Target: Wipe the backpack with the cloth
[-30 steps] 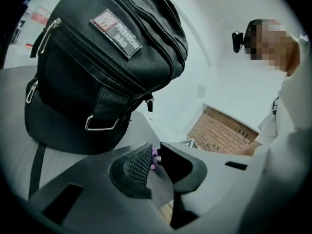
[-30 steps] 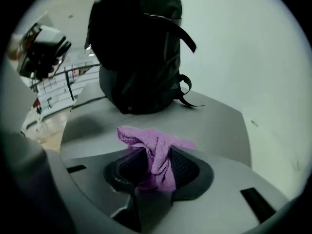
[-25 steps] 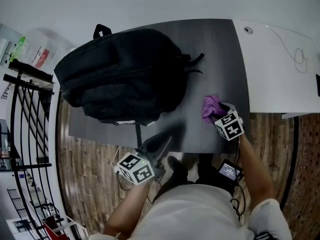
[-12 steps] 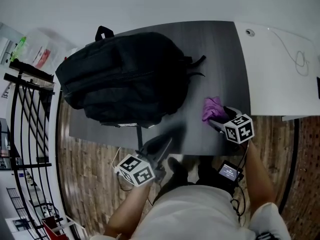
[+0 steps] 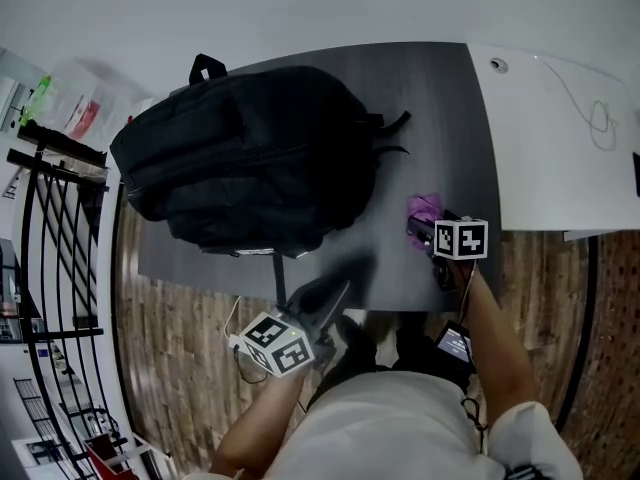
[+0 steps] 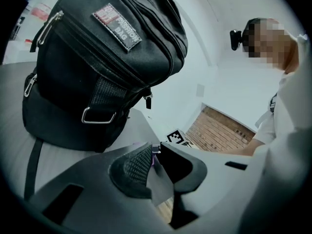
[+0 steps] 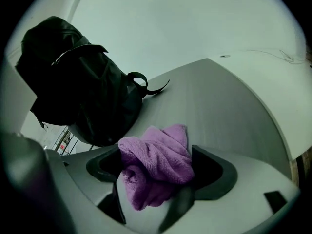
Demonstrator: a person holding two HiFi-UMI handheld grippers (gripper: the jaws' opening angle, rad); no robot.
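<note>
Cloth (image 7: pixel 156 160): purple, bunched, lying on the dark grey table (image 5: pixel 430 108) near its front right corner. It sits well apart from the backpack (image 5: pixel 240 158), with bare tabletop between the two.

Backpack: black, lying on its side across the left part of the same table. Its carry handle (image 5: pixel 205 65) is at the far edge and a strap (image 5: pixel 277 268) trails over the near edge. A woven label patch (image 6: pixel 117 23) shows on its upper face in the left gripper view.

Right gripper (image 5: pixel 420 228): angled down onto the cloth. Its jaws have just been opening and stand wide apart, with the cloth heaped between them. The fabric fills most of the gap, but a dark space remains on one side and neither pad is seen pressing it, so it is recorded as released.

Left gripper (image 6: pixel 155 150): held off the near edge of the table, in front of the backpack and pointing toward it. Its jaws are brought together at the tips, with nothing between them.

Surroundings: a white table (image 5: pixel 550 148) abuts the dark one on the right, with a thin cable (image 5: pixel 600 118) lying on it. A black metal rack (image 5: pixel 60 218) stands to the left. The floor (image 5: pixel 190 338) is wood planking.
</note>
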